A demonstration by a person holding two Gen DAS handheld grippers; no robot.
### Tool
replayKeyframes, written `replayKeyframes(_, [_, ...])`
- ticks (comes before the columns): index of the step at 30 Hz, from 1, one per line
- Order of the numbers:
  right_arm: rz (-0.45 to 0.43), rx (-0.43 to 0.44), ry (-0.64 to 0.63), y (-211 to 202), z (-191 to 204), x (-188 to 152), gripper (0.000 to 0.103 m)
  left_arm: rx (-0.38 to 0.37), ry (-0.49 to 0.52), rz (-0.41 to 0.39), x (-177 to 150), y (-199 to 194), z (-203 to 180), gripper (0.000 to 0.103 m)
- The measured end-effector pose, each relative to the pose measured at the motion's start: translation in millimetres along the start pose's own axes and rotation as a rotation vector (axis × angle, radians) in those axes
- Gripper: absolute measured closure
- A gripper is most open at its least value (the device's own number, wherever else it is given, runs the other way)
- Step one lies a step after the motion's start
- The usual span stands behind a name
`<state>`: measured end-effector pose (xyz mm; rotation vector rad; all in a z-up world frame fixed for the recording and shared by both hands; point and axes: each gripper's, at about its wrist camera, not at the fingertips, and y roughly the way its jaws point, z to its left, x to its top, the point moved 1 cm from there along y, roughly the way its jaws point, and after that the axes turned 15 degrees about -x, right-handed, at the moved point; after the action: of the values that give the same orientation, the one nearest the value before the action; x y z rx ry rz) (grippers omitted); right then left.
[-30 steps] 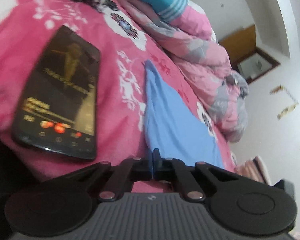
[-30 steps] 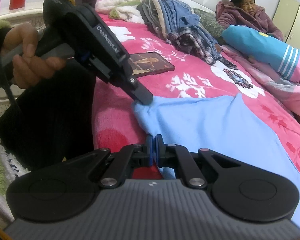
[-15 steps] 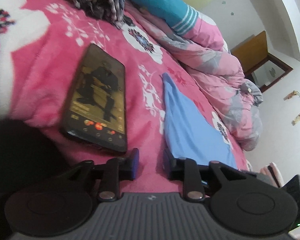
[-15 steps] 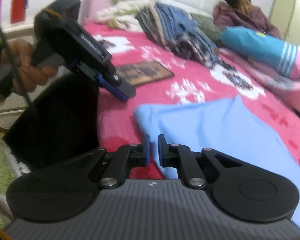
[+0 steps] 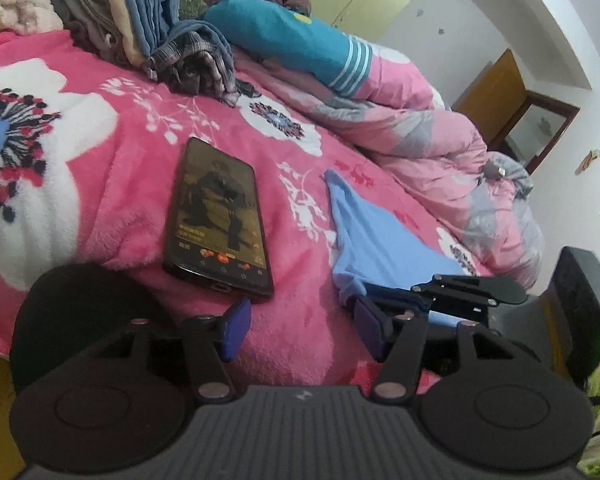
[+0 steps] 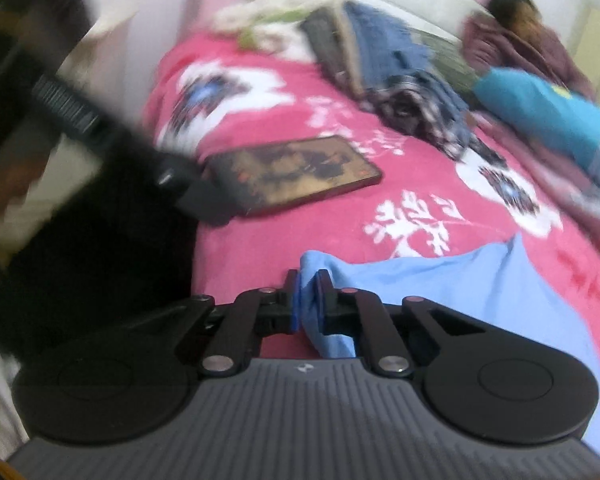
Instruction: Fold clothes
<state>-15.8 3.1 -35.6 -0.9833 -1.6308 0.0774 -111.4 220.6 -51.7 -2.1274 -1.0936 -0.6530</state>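
A light blue garment (image 5: 380, 240) lies flat on the pink flowered blanket (image 5: 112, 184). My left gripper (image 5: 302, 328) hovers at the bed's near edge, left of the garment; its jaws are opening, with nothing between them. My right gripper (image 6: 309, 294) is closing on the garment's (image 6: 460, 280) bunched near corner, and the cloth is pinched between its pads. The left wrist view shows the right gripper (image 5: 384, 294) reaching in from the right onto that corner. In the blurred right wrist view the left gripper (image 6: 208, 204) hangs near the phone.
A lit phone (image 5: 216, 216) lies on the blanket just ahead of my left gripper. A pile of clothes (image 5: 160, 32) sits at the back, beside a teal pillow (image 5: 284, 40) and a pink quilt (image 5: 420, 140). A person (image 6: 520, 32) sits at the far side.
My left gripper let go of the garment's corner, opened and drew away to the left. My right gripper parted briefly, shifted left and closed on the corner.
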Motion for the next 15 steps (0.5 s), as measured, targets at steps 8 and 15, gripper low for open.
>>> replayKeyframes(8, [-0.031, 0.092, 0.679, 0, -47, -24, 0.093, 0.004, -0.017, -0.012, -1, -4, 8, 0.044])
replayKeyframes(15, [-0.002, 0.194, 0.388, -8, 6, -19, 0.082, 0.032, 0.012, -0.028, 1, -4, 3, 0.044])
